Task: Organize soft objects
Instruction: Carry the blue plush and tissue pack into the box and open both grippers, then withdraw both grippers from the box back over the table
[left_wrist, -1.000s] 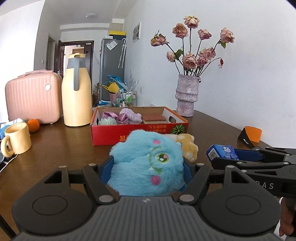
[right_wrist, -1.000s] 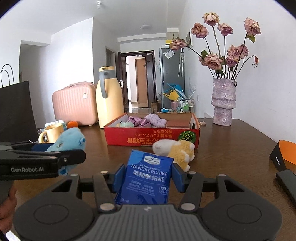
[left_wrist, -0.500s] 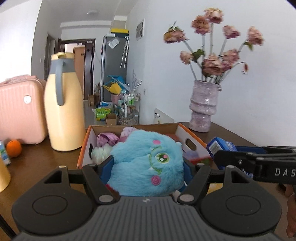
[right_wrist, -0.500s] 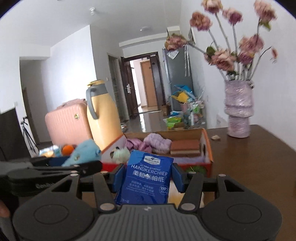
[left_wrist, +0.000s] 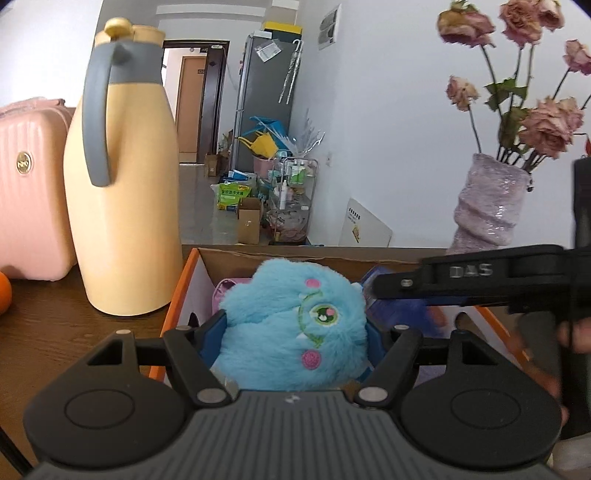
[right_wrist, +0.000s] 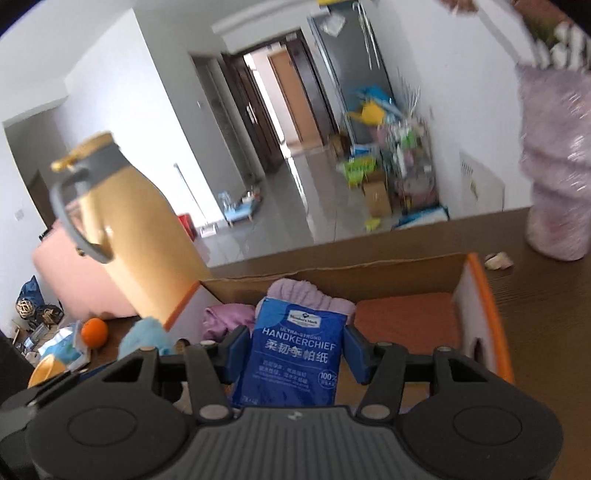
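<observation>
- The left gripper (left_wrist: 295, 330) holds a blue plush toy (left_wrist: 295, 325), its fingers (left_wrist: 212, 332) pressed into the fur on both sides; the toy hangs over the near left part of the cardboard box (left_wrist: 184, 291), above the box floor.
- The right gripper (right_wrist: 293, 350) holds a blue handkerchief pack (right_wrist: 295, 354), fingers closed on its two side edges; the pack hangs upright over the middle of the box, just in front of the purple cloth (right_wrist: 306, 295) lying inside.
- The box stands on the brown bench (left_wrist: 55, 325), with a yellow thermos jug (left_wrist: 122, 192) just left of it and a lilac vase (left_wrist: 487, 206) beyond its right end; an orange pad (right_wrist: 402, 325) fills the box's right part.
- The plush looks very light and squashy; it likely bulges out of a shallow pinch, so a hold across the thick middle of the body seems safest.
- The pack looks light, with a slick film wrapper and soft tissue inside; gripping flat across its width probably keeps it from sliding or creasing.
</observation>
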